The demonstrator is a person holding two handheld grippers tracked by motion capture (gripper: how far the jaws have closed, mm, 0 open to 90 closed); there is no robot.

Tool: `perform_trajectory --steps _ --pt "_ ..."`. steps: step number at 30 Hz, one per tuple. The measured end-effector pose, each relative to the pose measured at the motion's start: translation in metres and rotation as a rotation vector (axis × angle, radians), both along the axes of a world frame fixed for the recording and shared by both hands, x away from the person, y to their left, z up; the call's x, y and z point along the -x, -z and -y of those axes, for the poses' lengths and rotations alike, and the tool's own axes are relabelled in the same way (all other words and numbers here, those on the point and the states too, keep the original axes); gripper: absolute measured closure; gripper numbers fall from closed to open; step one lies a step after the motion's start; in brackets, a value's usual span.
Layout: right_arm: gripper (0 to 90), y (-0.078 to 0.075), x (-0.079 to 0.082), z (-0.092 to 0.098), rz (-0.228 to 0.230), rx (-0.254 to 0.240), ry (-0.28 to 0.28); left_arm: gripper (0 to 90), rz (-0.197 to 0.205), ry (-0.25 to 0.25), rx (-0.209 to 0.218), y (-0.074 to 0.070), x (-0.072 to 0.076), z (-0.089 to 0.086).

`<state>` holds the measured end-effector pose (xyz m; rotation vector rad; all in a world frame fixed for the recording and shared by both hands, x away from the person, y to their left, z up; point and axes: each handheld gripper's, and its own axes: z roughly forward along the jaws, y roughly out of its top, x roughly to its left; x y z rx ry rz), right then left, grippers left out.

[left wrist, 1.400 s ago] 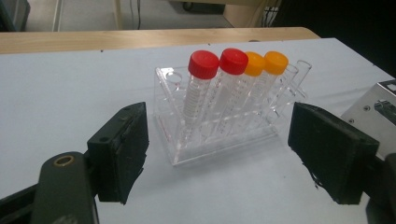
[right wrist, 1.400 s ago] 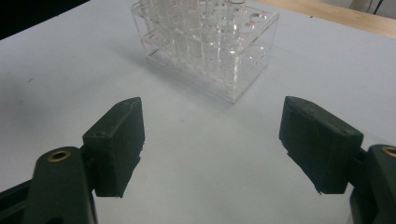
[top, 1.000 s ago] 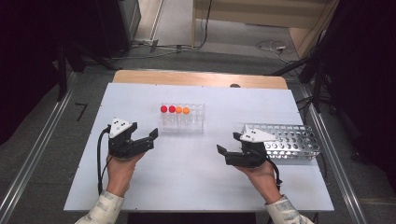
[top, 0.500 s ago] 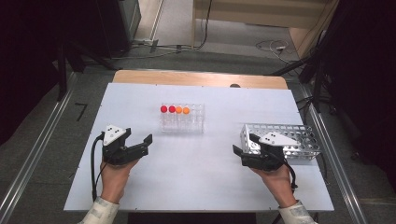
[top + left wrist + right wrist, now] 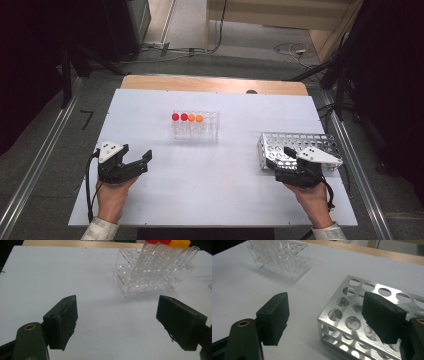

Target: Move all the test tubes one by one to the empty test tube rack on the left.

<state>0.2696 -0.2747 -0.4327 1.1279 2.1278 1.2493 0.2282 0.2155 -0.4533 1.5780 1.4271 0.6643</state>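
Left hand-held gripper (image 5: 142, 161) gapes empty over the near-left tabletop (image 5: 225, 190); right hand-held gripper (image 5: 325, 315) gapes beside the metal rack (image 5: 372, 340).

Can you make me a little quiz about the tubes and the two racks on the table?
1. How many capped tubes stand in the clear rack?
2. True or false: the metal rack has tubes in it.
3. Which gripper is nearer the metal rack: A the left gripper, B the right gripper?

Key
1. Four: two red tubes and two orange tubes.
2. False; its holes look empty.
3. B; it is open, with one of its fingers over the rack's corner.
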Motion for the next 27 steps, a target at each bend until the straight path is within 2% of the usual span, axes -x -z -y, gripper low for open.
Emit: perform_trajectory --steps 7,15,27 --pt "20.4 0.000 0.005 0.019 0.003 -0.010 0.042 17.6 0.010 -0.025 0.005 0.000 0.005 -0.010" --pt "20.0 0.001 0.012 0.038 0.005 -0.014 0.082 17.1 -0.005 -0.039 -0.005 0.003 0.011 -0.019" --pt "19.7 0.006 0.022 0.069 0.001 -0.015 0.155 17.0 -0.004 -0.077 -0.005 0.005 0.020 -0.032"
